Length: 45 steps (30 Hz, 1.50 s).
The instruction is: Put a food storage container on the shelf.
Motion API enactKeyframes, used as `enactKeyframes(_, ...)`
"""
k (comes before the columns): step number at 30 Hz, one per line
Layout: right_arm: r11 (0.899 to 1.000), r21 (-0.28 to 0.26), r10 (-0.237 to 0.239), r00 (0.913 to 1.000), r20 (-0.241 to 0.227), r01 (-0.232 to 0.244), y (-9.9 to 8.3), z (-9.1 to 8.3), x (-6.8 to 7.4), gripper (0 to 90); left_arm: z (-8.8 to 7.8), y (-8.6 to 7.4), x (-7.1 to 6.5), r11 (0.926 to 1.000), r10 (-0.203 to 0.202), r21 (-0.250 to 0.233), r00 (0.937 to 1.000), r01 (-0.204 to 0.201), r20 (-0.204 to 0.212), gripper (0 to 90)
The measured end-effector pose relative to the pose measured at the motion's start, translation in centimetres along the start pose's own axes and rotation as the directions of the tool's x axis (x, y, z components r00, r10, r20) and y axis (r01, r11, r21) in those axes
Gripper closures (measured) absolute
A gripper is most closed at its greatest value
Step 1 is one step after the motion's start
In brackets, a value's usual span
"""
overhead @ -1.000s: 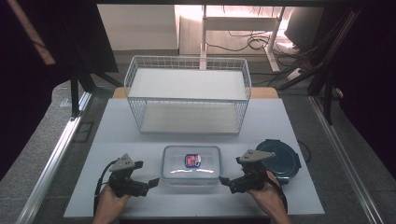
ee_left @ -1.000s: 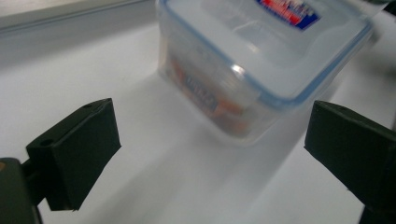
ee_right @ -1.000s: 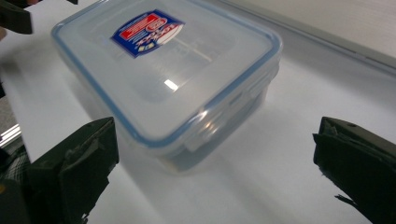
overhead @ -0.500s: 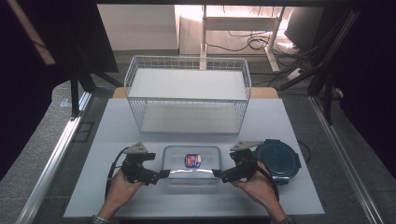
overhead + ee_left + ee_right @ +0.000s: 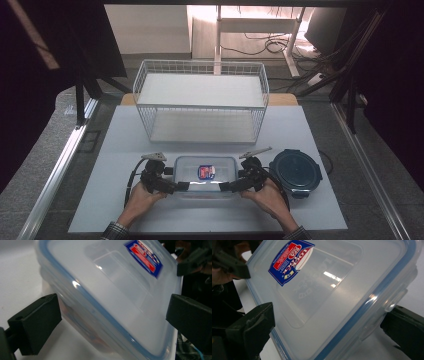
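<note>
A clear rectangular food box (image 5: 205, 175) with a blue-sealed lid and a red and blue sticker (image 5: 205, 172) lies near the front of the white mat. My left gripper (image 5: 181, 186) reaches in at its front left corner, and my right gripper (image 5: 225, 187) at its front right corner. In the left gripper view the box (image 5: 112, 290) lies between the wide-apart jaws of the left gripper (image 5: 112, 320). The right gripper view shows the lid (image 5: 332, 290) between the spread jaws of the right gripper (image 5: 329, 332). Both grippers are open around the box.
A white wire basket (image 5: 201, 100) stands behind the box at the middle of the mat (image 5: 115, 150). A dark round lidded container (image 5: 295, 171) sits just right of my right hand. Metal rails run along both table sides.
Both hands moved away from the front edge and inward; the grippers now flank the box with their jaws around its front corners. The box has stayed in place.
</note>
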State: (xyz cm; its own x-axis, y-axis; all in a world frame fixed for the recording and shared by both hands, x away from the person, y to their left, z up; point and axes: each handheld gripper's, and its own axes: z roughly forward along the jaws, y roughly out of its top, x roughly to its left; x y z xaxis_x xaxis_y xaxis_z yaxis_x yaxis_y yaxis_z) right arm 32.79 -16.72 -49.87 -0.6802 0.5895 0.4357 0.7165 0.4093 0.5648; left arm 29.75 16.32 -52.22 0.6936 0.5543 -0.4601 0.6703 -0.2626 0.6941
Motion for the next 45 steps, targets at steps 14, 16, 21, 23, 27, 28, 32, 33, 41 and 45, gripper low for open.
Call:
enactKeyframes(14, 0.992, -0.122, 0.013, 0.9998, -0.013, -0.015, -2.0, -3.9, 0.9, 44.6, -3.2, -2.2, -1.5, 0.9923, -0.096, -0.075, 0.9947, 0.099, 0.035, 45.8)
enactKeyframes(16, 0.992, -0.128, 0.015, 0.9998, -0.015, -0.016, -2.2, -4.1, 1.0, 46.2, -3.3, -2.2, -1.7, 0.9921, -0.095, -0.079, 0.995, 0.097, 0.028, 47.5)
enactKeyframes(21, 0.987, -0.157, -0.026, 0.9994, 0.023, 0.029, -2.2, -4.5, 1.7, 50.3, -3.7, -2.0, -1.9, 0.9889, -0.09, -0.12, 0.9958, 0.088, -0.015, 52.1)
enactKeyframes(23, 0.986, -0.164, -0.029, 0.9991, 0.031, 0.033, -2.2, -4.3, 1.8, 50.3, -3.8, -2.0, -1.7, 0.9866, -0.105, -0.127, 0.9945, 0.103, -0.009, 52.2)
enactKeyframes(27, 0.983, -0.179, -0.032, 0.9991, 0.028, 0.036, -2.0, -4.2, 1.8, 50.4, -4.2, -1.7, -1.8, 0.9851, -0.102, -0.141, 0.9946, 0.098, -0.02, 52.3)
enactKeyframes(28, 0.982, -0.186, -0.035, 0.999, 0.028, 0.039, -1.9, -4.3, 1.9, 50.4, -4.4, -1.5, -1.8, 0.9844, -0.1, -0.147, 0.9948, 0.096, -0.021, 52.3)
enactKeyframes(32, 0.974, -0.218, -0.055, 0.9977, 0.038, 0.062, -1.1, -4.9, 2.4, 50.4, -5.0, -0.9, -2.0, 0.981, -0.092, -0.173, 0.9956, 0.088, -0.017, 52.5)
enactKeyframes(33, 0.972, -0.227, -0.06, 0.9974, 0.04, 0.067, -0.9, -5.1, 2.5, 50.4, -5.2, -0.7, -2.0, 0.981, -0.085, -0.176, 0.9962, 0.081, -0.017, 52.6)
enactKeyframes(41, 0.958, -0.274, -0.071, 0.9964, 0.046, 0.081, 1.0, -6.3, 2.8, 50.4, -6.4, 1.6, -2.5, 0.9782, -0.049, -0.204, 0.9978, 0.04, -0.043, 52.5)
enactKeyframes(45, 0.949, -0.3, -0.083, 0.9953, 0.051, 0.094, 2.5, -7.1, 2.9, 50.4, -7.1, 3.3, -2.6, 0.976, -0.033, -0.217, 0.998, 0.021, -0.053, 52.6)
